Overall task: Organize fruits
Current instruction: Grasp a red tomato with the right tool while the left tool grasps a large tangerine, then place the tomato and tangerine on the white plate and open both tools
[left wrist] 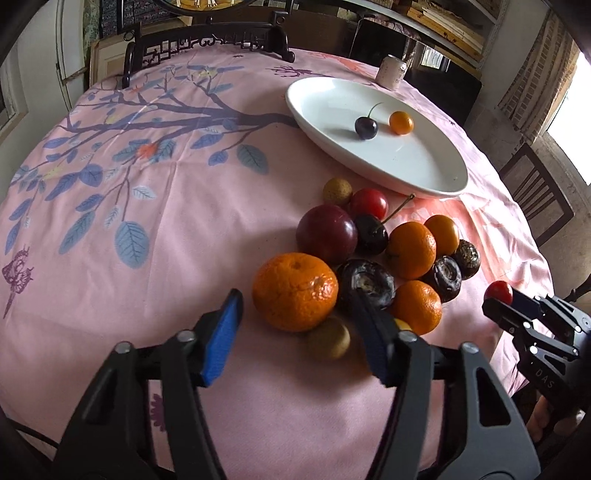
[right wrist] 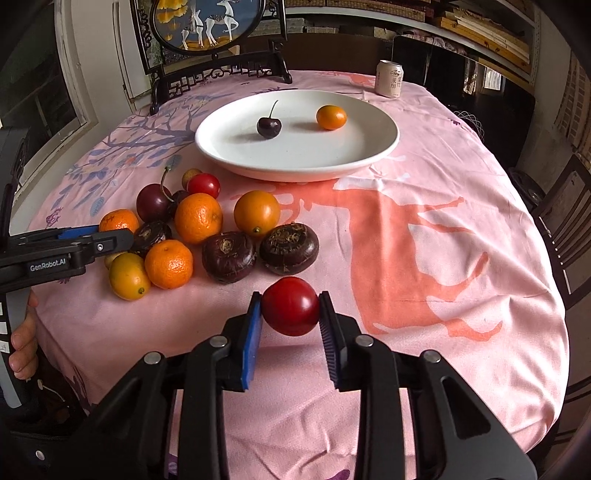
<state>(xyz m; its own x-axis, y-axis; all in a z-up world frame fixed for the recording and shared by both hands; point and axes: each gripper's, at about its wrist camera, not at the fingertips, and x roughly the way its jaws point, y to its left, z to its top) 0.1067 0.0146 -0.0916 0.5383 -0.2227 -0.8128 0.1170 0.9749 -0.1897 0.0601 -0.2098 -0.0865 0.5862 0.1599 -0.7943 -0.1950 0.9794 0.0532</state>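
Behind plate (right wrist: pixel 295 162), framed deer picture (right wrist: pixel 207 26), right view only

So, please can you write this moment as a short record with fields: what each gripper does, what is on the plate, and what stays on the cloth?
right gripper: shut on a red cherry tomato, held above the cloth
left gripper: open, jaws either side of the big mandarin, not gripping it
white plate: holds one dark cherry and one kumquat, apart from each other
pink tablecloth: a pile of mandarins, kumquats, cherries and dark water chestnuts beside the plate
far edge: drink can, upright
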